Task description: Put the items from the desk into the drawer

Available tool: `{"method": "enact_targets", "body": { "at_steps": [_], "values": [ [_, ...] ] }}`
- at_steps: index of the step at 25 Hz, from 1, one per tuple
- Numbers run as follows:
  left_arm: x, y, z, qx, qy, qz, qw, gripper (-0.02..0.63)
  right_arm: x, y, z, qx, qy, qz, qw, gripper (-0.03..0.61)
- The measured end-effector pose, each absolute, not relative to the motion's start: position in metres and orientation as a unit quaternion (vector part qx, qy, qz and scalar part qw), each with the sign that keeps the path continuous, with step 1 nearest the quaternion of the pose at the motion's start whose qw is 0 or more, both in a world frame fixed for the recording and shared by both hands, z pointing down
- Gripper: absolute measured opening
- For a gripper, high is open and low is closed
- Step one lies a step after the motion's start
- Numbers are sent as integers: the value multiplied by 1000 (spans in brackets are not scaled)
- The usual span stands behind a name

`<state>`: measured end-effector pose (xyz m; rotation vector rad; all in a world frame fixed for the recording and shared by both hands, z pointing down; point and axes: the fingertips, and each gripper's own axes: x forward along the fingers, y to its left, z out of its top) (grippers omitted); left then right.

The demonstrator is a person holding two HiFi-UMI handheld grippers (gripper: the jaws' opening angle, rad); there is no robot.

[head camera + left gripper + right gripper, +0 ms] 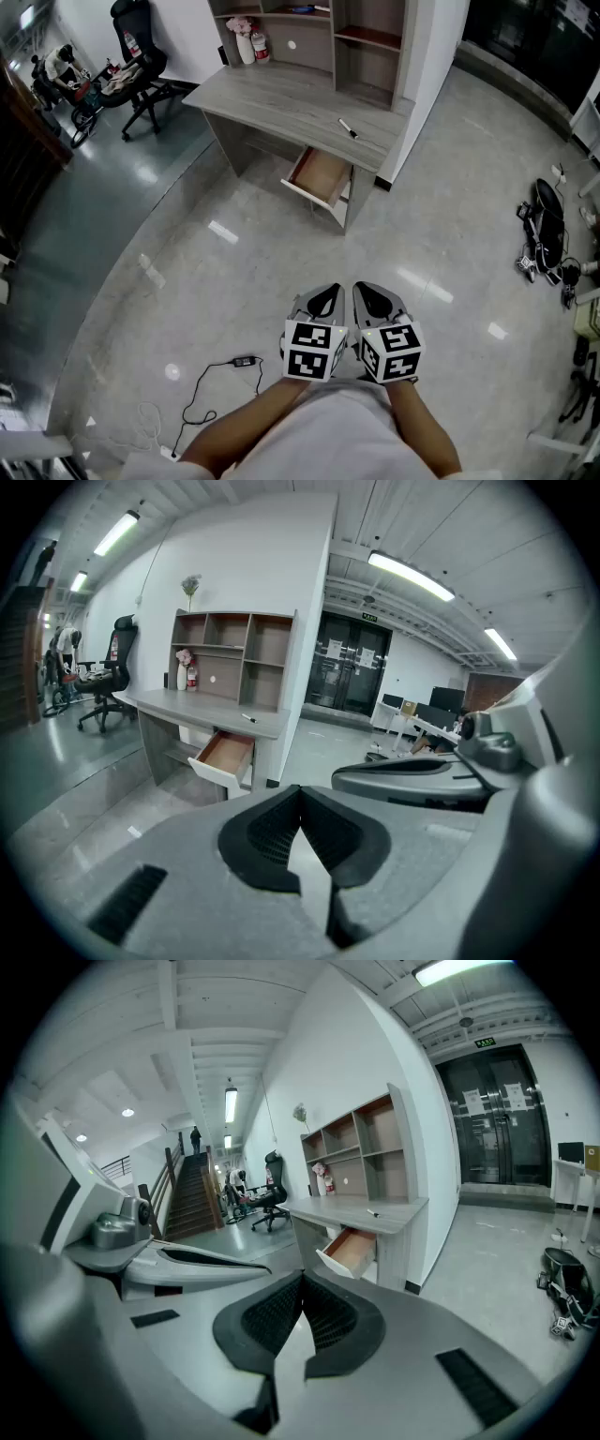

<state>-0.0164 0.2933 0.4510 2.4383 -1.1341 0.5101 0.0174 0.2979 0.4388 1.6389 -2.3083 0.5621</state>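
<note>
floor (281, 253) to desk (281, 94): open | drawer (319, 176): pulled out, top open | cable (246, 361): left, on floor

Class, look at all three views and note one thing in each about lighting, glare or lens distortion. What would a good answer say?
Head view: ceiling lights reflect as white glare patches on the glossy floor, and the desk is evenly lit and sharp. Left gripper view: strong fisheye with black corners, and the light strip is blown out to white. Right gripper view: same fisheye, and the white wall leans and bows.
</note>
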Motion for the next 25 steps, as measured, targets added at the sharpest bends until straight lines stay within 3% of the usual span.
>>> {"method": "enact_targets", "body": {
  "at_steps": [25],
  "values": [
    [-32, 259, 462, 868, -408, 177, 219, 2, -1, 265, 445, 548, -803, 186, 141, 2]
  ]
}}
